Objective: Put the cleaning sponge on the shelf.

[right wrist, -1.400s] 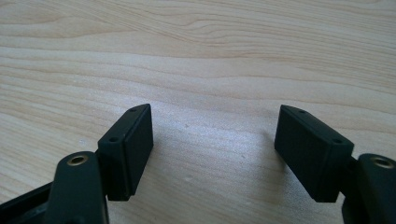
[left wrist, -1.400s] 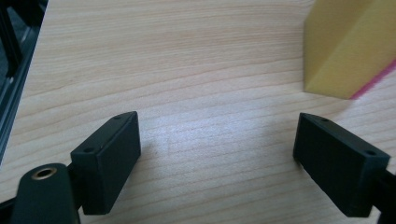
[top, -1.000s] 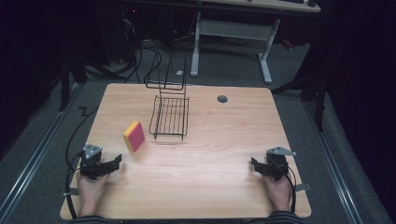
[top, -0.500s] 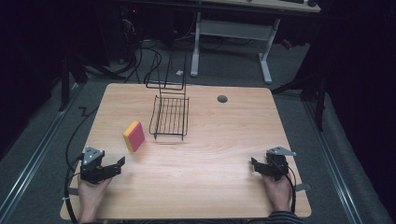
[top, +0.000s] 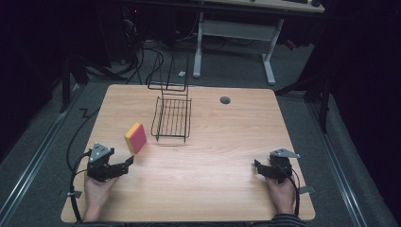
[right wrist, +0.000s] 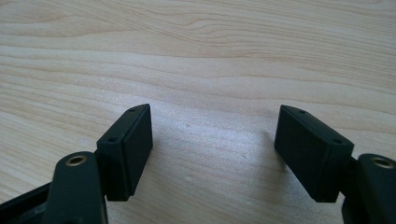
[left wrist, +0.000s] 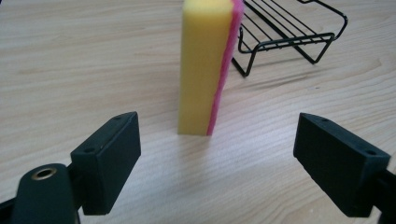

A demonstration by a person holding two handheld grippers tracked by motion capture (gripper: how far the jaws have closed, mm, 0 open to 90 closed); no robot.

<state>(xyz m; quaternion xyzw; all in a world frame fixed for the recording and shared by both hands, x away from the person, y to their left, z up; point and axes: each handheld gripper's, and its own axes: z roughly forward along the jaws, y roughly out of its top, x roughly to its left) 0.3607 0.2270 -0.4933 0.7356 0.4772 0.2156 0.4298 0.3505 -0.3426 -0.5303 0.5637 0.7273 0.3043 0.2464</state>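
Both grippers gape: left gripper [top: 128, 161] faces upright sponge [left wrist: 208, 65], right gripper [top: 256, 166] over table [top: 213, 156].

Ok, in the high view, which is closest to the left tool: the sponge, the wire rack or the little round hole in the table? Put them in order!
Measured from the left tool, nearest first:
1. The sponge, standing on edge just ahead of the tool.
2. The wire rack, beyond the sponge, towards the table's middle.
3. The round hole, far back and off to the right.

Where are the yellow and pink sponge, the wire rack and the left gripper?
sponge [left wrist: 201, 70], left gripper view, its yellow face.
wire rack [top: 172, 118], high view, its base wires.
left gripper [top: 126, 162], high view, between its open jaws.
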